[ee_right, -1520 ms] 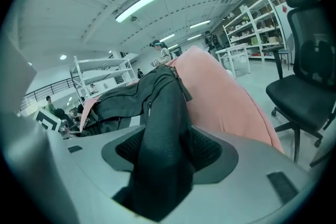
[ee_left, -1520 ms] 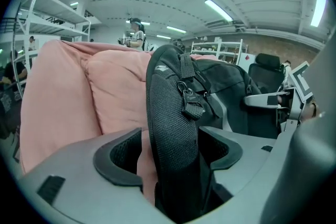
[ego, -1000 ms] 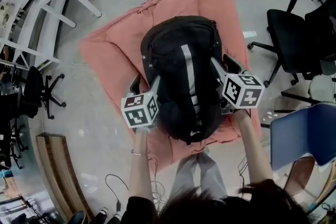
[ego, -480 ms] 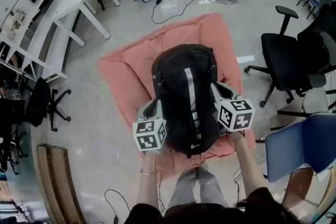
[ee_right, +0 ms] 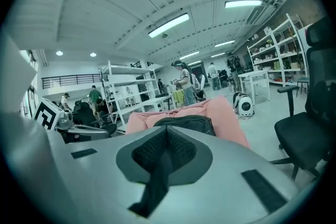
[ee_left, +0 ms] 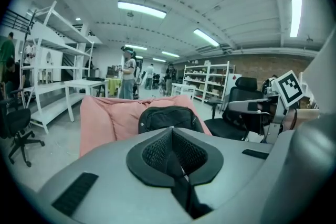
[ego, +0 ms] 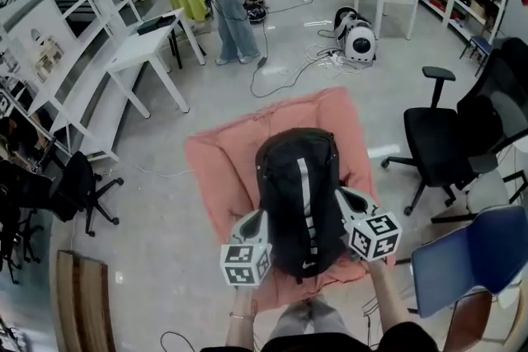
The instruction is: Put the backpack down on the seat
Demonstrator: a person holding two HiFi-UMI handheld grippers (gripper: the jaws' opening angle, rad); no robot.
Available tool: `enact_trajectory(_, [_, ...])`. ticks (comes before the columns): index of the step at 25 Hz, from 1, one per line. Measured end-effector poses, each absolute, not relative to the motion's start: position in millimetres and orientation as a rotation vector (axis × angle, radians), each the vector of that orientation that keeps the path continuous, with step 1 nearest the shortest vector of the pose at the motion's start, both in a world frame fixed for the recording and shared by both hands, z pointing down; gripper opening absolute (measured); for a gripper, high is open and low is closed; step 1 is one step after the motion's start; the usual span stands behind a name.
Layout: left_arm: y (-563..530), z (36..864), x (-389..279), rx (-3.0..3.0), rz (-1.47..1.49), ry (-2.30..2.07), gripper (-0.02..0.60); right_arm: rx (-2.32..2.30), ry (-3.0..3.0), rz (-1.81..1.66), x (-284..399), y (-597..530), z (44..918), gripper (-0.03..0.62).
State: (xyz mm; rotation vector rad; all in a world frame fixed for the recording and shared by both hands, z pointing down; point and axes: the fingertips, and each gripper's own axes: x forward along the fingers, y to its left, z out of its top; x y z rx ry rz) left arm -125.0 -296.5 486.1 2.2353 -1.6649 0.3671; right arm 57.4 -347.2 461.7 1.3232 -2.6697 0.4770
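Receding and shrinking in the head view over the last second: backpack [ego: 299,202], black, now lying lengthwise on the pink seat [ego: 219,169], its lower end nearing the seat's near edge.
Left gripper [ego: 252,228]: jaws pressing together, pinching a black strap [ee_left: 181,191].
Right gripper [ego: 345,200]: likewise clamping a second strap [ee_right: 152,181].
Surroundings: black office chair [ego: 441,136] and blue chair [ego: 470,255] standing to the right; white table [ego: 148,53] and a person [ego: 227,4] standing well beyond.
Hazard, as judged: with both straps being held, any backward pull is risking dragging the pack off the near edge.
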Motion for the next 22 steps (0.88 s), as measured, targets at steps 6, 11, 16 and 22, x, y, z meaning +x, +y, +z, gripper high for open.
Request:
enact_trajectory(6, [-267, 442, -121, 2.331, 0.301, -1.675, 0.014, 1.311, -2.754, 0.403, 65, -314, 425, 0.014])
enact_trajectory(11, [-245, 408, -124, 2.382, 0.239, -1.698, 0.014, 1.319, -2.796, 0.356, 72, -287, 396, 0.014])
enact_trajectory(16, [-225, 387, -130, 2.406, 0.220, -1.738, 0.014, 1.322, -2.822, 0.289, 78, -267, 378, 0.014])
enact_trajectory(22, [-205, 369, -137, 2.433, 0.206, -1.768, 0.014, 1.355, -2.851, 0.205, 85, -250, 354, 0.014])
